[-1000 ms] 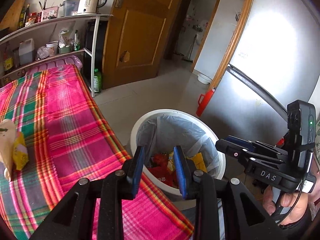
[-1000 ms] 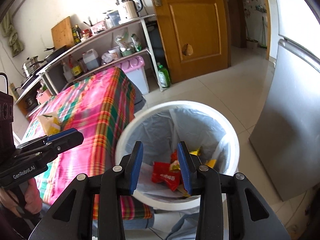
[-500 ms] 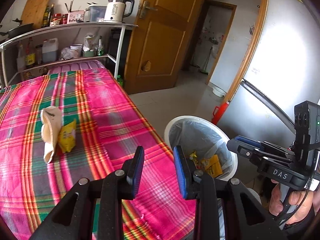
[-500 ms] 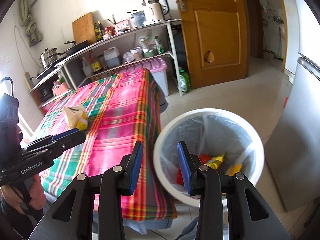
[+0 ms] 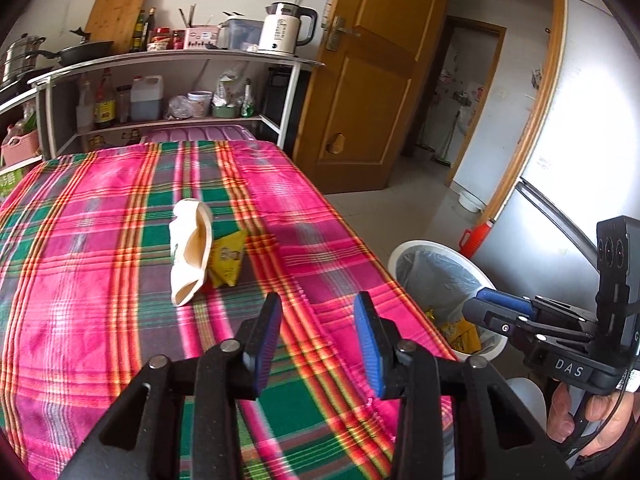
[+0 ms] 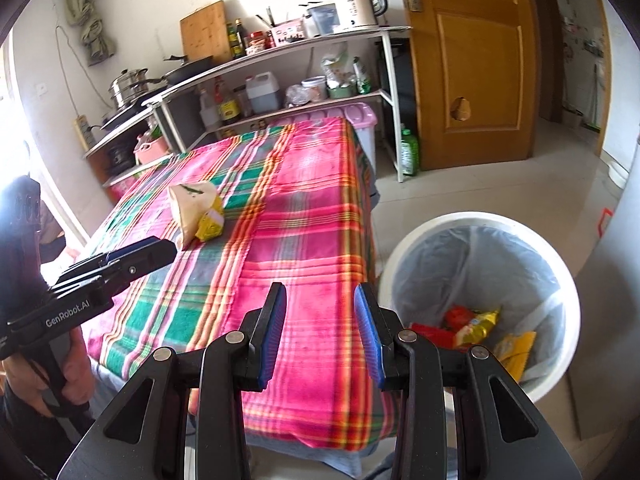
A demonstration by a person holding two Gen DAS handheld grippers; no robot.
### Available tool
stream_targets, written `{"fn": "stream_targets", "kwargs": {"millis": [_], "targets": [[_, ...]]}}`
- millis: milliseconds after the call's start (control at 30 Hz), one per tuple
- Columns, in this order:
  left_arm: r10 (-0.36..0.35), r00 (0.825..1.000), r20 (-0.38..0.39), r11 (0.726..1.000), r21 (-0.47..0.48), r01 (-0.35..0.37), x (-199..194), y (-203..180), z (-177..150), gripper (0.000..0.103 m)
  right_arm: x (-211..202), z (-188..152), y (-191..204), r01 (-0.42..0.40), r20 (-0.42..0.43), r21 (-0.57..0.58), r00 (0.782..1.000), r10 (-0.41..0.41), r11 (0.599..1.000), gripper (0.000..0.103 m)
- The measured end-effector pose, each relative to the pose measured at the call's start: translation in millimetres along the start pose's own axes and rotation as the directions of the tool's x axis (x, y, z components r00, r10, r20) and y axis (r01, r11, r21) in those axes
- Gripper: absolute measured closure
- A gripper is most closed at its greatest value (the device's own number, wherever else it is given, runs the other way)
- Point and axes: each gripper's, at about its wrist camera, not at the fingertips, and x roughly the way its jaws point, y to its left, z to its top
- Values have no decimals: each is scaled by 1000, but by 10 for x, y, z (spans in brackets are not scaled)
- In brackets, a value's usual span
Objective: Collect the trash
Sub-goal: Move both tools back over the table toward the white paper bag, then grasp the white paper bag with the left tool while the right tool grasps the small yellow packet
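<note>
A cream paper bag [image 5: 191, 252] lies on the plaid tablecloth [image 5: 100, 280] with a yellow snack packet [image 5: 228, 260] against it. My left gripper [image 5: 318, 308] hovers over the cloth short of them; its jaws are opening and nothing is between them. My right gripper [image 6: 320, 300] stands open and empty over the table's near corner, beside the white lined bin [image 6: 400, 264]. Red and yellow wrappers [image 6: 472, 328] lie inside the bin. The bag [image 6: 190, 204] and packet [image 6: 209, 226] also show in the right wrist view, just beyond the left gripper [image 6: 136, 252].
A shelf rack [image 5: 180, 56] with a kettle, pans and bottles stands behind the table. A wooden door [image 5: 372, 80] is at the back right and a grey fridge [image 5: 560, 208] at the right. A green bottle [image 6: 409, 154] stands on the floor.
Both views have swung left from the bin toward the table. The bag and packet now sit near the middle of the left wrist view. The left jaws have widened.
</note>
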Motion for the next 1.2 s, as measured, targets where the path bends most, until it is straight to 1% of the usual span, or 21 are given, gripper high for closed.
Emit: {"fn": "stream_targets", "kwargs": {"millis": [200,300,433,533,867,1000,1100,1167,1200], "targets": [[57,998,19,998,-42,-56,-33,266,33,60,85,53,82,-11,-6,-16,1000,11,1000,66],[87,996,26,995,-57,-85,-17,375,74,57,125,77,107,-15,-11,-24,1000,15,1000,66],[122,992,31,991,-65,-120,41,471,120,52,166,97,137,-21,-17,-32,1000,20,999,66],[139,990,28,988,-66,-137,109,531,160,52,207,126,152,-23,-22,-37,1000,22,999,66],[152,988,-2,985,-82,-152,408,652,260,52,342,196,167,-27,-38,-44,999,25,999,66],[151,988,-28,981,-121,-154,509,727,270,52,414,225,187,-32,-47,-49,998,30,998,66],[151,988,-29,979,-134,-154,519,771,273,55,467,249,229,-36,-53,-57,998,33,998,66],[143,989,-27,980,-137,-146,513,785,274,64,509,267,259,-41,-57,-60,998,37,997,66],[145,989,-25,980,-134,-147,512,784,276,67,533,276,280,-42,-61,-63,997,38,997,66]]}}
